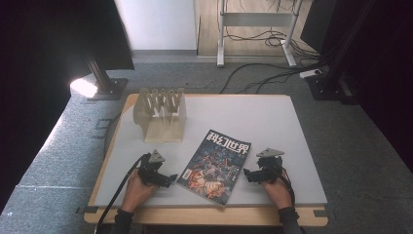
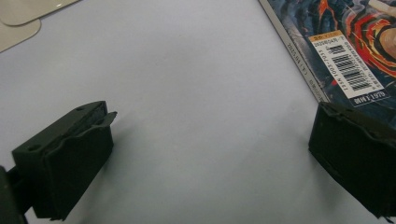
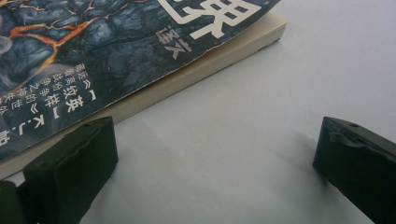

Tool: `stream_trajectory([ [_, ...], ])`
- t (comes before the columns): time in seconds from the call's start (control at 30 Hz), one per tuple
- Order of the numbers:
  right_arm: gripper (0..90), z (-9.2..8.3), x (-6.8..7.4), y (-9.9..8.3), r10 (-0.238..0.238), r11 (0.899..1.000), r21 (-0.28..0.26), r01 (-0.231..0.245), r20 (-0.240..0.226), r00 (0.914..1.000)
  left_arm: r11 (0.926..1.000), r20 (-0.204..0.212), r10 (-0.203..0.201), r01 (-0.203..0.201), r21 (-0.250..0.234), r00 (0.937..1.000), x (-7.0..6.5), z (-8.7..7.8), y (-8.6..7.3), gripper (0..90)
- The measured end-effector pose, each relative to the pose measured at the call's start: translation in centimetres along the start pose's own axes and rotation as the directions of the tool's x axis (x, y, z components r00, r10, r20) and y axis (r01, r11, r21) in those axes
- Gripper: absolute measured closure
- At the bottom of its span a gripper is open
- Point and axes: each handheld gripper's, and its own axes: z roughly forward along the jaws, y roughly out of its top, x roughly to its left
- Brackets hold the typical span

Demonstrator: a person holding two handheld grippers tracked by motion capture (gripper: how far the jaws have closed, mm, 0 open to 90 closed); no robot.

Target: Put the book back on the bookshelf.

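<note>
While the magazine (image 1: 215,167) lies flat and askew on the surface (image 1: 272,122), the left claw (image 1: 164,179) and right claw (image 1: 249,175) flank it, both wide open and empty, seemingly poised to grasp opposite edges.

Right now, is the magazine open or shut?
Shut. The magazine lies flat on the table, front cover up; the right gripper view shows its page edges stacked under the cover.
</note>
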Motion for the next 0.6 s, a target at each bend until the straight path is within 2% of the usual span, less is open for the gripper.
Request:
stream_trajectory([
  [0.37,0.0,0.0,0.0,0.0,0.000,1.000,0.000,0.000,0.000,1.0000,0.9995,0.033,0.032,-0.032,0.006,0.9990,0.4,-0.2,0.0,0.0],
  [0.43,0.0,0.0,0.0,0.0,0.000,1.000,0.000,0.000,0.000,1.0000,0.9994,0.029,0.033,-0.034,0.009,0.9990,0.5,-0.2,0.0,0.0],
  [0.5,0.0,0.0,0.0,0.0,0.002,1.000,0.000,-0.002,-0.001,1.0000,0.9992,-0.003,0.038,-0.038,0.011,0.9993,0.8,-0.2,0.2,0.0],
  [0.6,0.0,0.0,0.0,0.0,0.000,1.000,-0.001,0.000,-0.004,1.0000,0.9990,-0.014,0.043,-0.043,0.015,0.9990,1.1,0.0,0.5,0.0],
])
